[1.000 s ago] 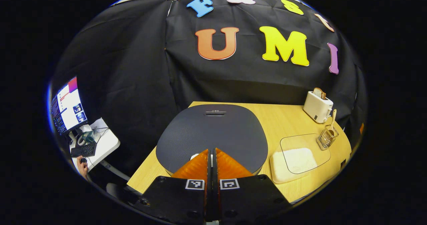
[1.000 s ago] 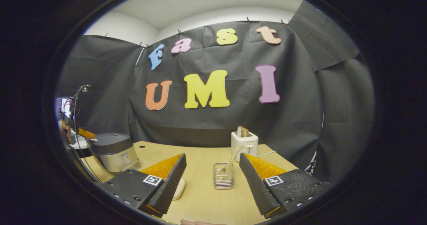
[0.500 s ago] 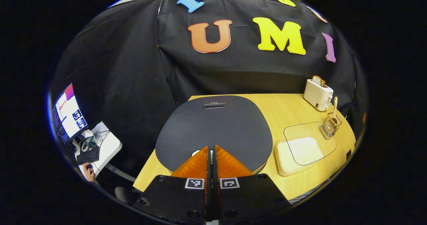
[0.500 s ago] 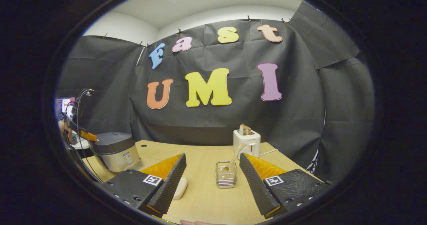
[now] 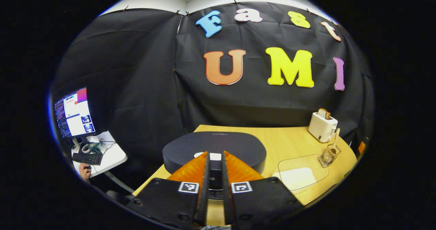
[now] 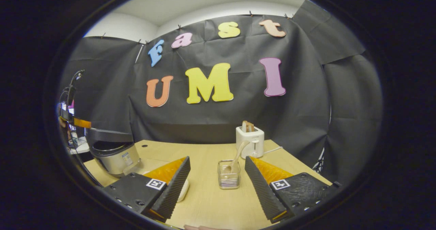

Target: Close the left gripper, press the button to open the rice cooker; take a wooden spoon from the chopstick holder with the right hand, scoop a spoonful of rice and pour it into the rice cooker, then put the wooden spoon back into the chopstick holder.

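Lid of the rice cooker (image 6: 110, 134) stands lifted off the pot at a shallow angle in the right gripper view, a dark gap showing under it, so the button press looks done and the opening step is finishing. In the left gripper view the left gripper (image 5: 214, 162) sits low in front of the cooker lid (image 5: 214, 146), its fingers drawn close with a narrow slit between them, gripping nothing; the pale button (image 5: 204, 154) shows just past the fingertips. Right gripper (image 6: 217, 175) hangs over the table (image 6: 211, 202) with jaws spread wide and empty, the chopstick holder (image 6: 229, 179) framed between the two fingers and the wooden spoon (image 6: 234, 160) leaning out of it toward the toaster (image 6: 250, 142). Rice tray (image 5: 299, 175) with its clear cover lies on the table between cooker and holder. Next move, as I judge it: carry the right gripper forward to the spoon handle above the wire rim and pinch it there, lifting straight up so the holder is not dragged or tipped. Against half a second ago: lid was flat and shut on the pot, seen broad from above by the left camera; now it is raised and seen nearly edge-on. Left fingers were pressed tight together then; now slightly parted. Right gripper much the same, holder marginally nearer.
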{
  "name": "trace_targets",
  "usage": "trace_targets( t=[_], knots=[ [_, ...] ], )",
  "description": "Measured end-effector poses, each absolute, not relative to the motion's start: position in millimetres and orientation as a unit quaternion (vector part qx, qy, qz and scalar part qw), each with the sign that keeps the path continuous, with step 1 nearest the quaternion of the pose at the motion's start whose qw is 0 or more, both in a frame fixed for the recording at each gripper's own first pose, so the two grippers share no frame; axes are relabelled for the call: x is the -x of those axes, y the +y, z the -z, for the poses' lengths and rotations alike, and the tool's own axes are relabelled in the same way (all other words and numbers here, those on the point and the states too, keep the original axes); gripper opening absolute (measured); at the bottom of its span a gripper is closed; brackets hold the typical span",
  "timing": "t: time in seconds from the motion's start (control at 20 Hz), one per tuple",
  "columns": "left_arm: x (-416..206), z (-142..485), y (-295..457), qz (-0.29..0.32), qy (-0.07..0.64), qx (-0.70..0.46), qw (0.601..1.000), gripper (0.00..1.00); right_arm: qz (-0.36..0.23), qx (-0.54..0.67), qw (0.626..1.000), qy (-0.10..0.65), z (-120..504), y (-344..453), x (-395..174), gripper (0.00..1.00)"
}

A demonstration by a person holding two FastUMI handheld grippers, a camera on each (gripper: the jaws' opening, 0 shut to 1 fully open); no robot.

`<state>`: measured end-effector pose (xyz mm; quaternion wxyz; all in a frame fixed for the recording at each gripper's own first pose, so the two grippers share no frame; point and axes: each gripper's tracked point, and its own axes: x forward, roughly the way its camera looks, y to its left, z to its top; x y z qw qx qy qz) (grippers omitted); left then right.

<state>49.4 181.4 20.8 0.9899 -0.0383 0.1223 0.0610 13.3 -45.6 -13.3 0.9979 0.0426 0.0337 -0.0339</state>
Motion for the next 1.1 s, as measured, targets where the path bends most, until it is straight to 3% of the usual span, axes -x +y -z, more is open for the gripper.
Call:
trace_targets(
  t=[0.25,0.3,0.35,0.7,1.0,1.1],
  knots=[
    [-28.0,-35.1,151.4,-0.030,0.083,0.005,0.996,1.00,0.041,-0.043,0.998,0.036,17.6,-49.9,-17.2,0.95],
    [-20.3,-38.2,149.3,-0.035,0.074,0.000,0.997,0.96,0.036,-0.046,0.997,0.040,20.7,-47.7,-19.9,0.94],
    [-16.0,-40.9,145.8,-0.039,0.064,-0.002,0.997,1.00,0.033,-0.048,0.997,0.044,22.7,-46.4,-22.7,0.94],
    [10.2,-32.5,102.6,-0.012,0.030,-0.024,0.999,0.99,0.055,-0.093,0.992,0.059,52.0,-65.3,-65.6,0.94],
    [10.0,-16.3,77.1,-0.006,0.033,-0.006,0.999,0.96,0.056,-0.092,0.988,0.114,76.7,-90.2,-141.5,0.95],
    [8.0,-17.9,74.5,-0.007,0.028,-0.001,1.000,0.99,0.064,-0.084,0.985,0.137,84.5,-100.3,-171.9,0.95]
  ],
)
